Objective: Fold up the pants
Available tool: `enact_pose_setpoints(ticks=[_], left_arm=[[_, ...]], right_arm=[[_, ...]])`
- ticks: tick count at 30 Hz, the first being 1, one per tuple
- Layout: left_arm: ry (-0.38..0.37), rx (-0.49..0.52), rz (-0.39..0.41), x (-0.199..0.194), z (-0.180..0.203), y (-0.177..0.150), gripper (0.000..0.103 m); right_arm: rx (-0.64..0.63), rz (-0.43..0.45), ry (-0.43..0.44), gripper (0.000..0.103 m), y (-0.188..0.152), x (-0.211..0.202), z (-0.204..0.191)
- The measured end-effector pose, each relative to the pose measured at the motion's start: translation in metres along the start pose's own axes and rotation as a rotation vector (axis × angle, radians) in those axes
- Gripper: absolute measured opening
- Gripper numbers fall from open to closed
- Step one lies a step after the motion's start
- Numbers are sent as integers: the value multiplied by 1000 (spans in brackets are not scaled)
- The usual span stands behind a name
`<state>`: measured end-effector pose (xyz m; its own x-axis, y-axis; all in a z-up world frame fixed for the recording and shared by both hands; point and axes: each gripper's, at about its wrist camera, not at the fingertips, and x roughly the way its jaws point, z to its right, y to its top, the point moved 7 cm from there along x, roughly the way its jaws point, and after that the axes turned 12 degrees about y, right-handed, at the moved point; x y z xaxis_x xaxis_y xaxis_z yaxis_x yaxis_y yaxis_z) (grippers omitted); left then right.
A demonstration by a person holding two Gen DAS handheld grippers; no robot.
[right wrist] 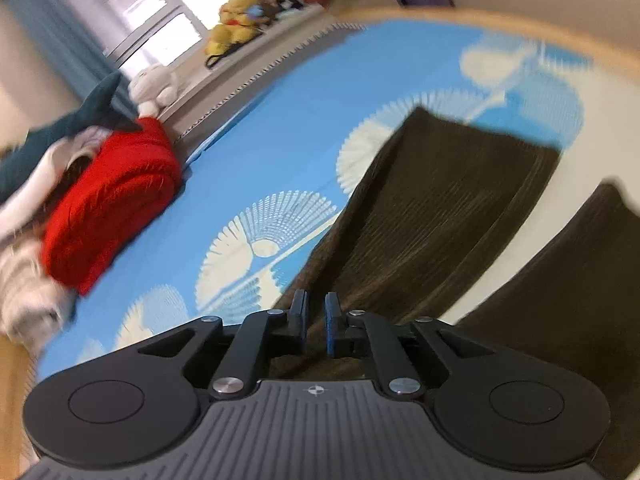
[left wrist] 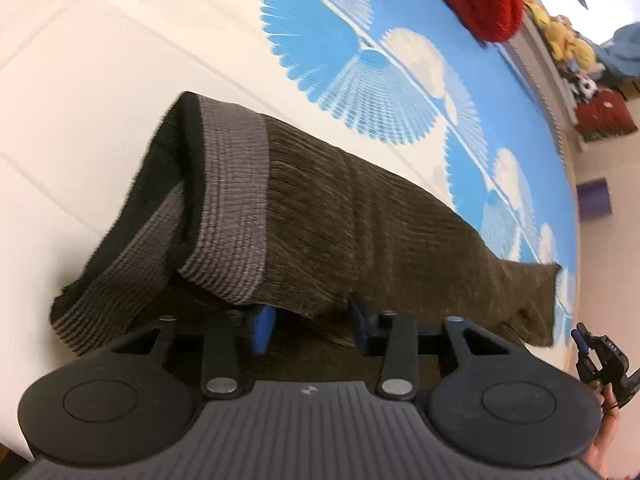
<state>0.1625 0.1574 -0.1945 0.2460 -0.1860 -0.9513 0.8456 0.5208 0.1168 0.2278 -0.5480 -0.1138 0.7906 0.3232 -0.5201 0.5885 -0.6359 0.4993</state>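
Dark brown ribbed pants (left wrist: 360,216) with a grey waistband (left wrist: 236,200) lie on a bed with a blue-and-white fan-pattern sheet (left wrist: 360,76). My left gripper (left wrist: 310,324) is open at the near edge of the pants, its blue pads on either side of a fold of fabric just below the waistband. In the right wrist view the two pant legs (right wrist: 440,208) stretch away from my right gripper (right wrist: 316,320), whose jaws stand nearly closed with a narrow gap; fabric lies under them, but a grip is not clear. The right gripper also shows in the left wrist view (left wrist: 600,360).
A red blanket (right wrist: 108,204) and white bedding (right wrist: 24,296) are heaped at the left of the bed. Plush toys (right wrist: 240,16) sit on a ledge by the window beyond the bed. The bed's wooden edge (right wrist: 520,24) curves behind the pant legs.
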Motion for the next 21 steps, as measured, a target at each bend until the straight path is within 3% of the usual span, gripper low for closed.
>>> enact_pose_setpoints(ticks=[3,6,12,16,17,19,20,21], left_arm=[[19,-15,5,-2,-1,5,22],[47,9,35,-7,0,8,11],[40,4,67,-15,1,12,9],[5,-41,38,-16,-2,14,11],[1,-50,35,-15,-3,15,11],[0,-59,30,-13,-4,15,11],[6,-61,25,-12,-4,15,11],[12,-64,22,-11,-4,15,11]], right_arm=[[20,-3,-9,26,5,34,8],[31,-29,-16,30,5,68,15],[76,-77,-9,36,-2,120,19],[62,-90,-33,36,-5,141,16],[63,-87,-39,35,-5,144,16],[61,-81,-59,18,-4,146,17],[54,-78,-70,3,-3,146,16],[47,-69,-69,3,-2,143,15]])
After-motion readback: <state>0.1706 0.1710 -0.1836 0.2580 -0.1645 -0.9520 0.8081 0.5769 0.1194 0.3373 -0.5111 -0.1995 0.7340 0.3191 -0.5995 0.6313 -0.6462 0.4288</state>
